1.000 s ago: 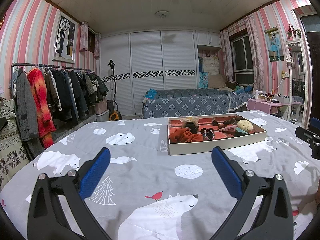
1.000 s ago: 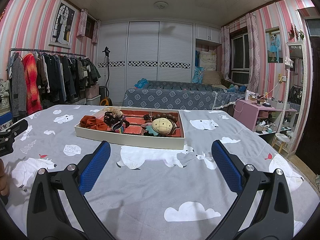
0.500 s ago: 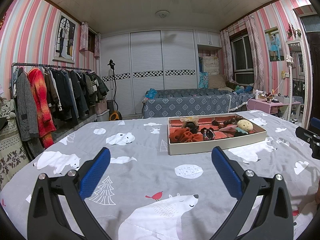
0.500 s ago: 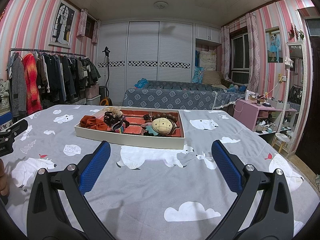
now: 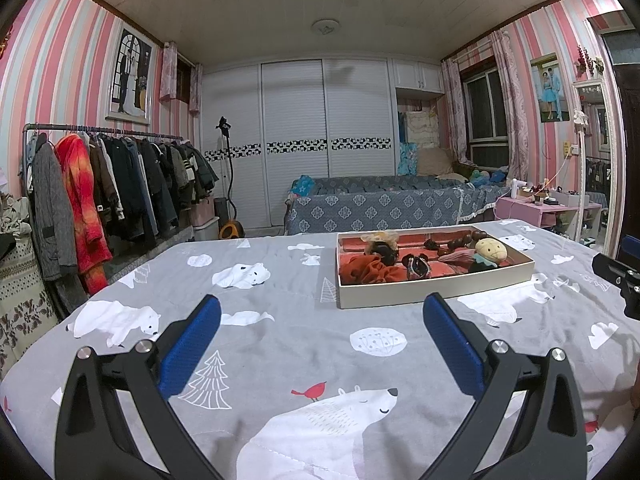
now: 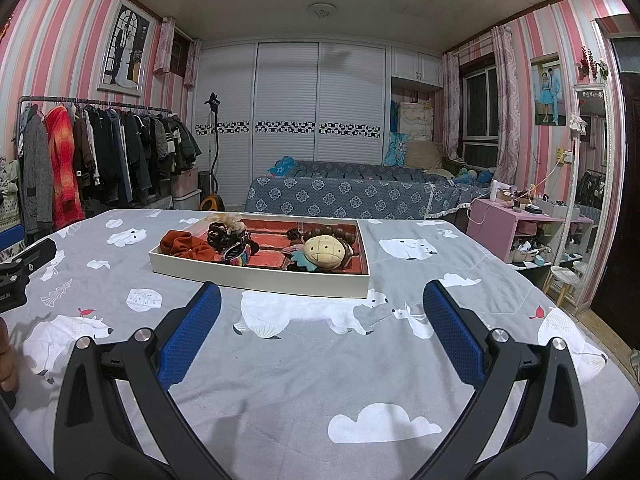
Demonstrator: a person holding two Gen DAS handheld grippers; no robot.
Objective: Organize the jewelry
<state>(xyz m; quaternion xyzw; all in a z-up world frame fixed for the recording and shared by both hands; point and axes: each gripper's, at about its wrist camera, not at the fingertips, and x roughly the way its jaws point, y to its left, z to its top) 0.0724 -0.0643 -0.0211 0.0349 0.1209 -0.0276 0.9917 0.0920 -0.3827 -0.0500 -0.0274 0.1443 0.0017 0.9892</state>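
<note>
A shallow cream tray with a red lining lies on the grey bear-print cloth. Inside it are a rust scrunchie, dark hair ties, a brown bead bracelet and a tan plush clip. My left gripper hovers open, short of the tray and left of it. Open as well, my right gripper faces the tray's near wall. Neither holds anything.
The cloth-covered table spreads wide around the tray. A clothes rack stands left, a blue patterned bed behind, a pink side table right. The other gripper's black tip shows at each view's edge.
</note>
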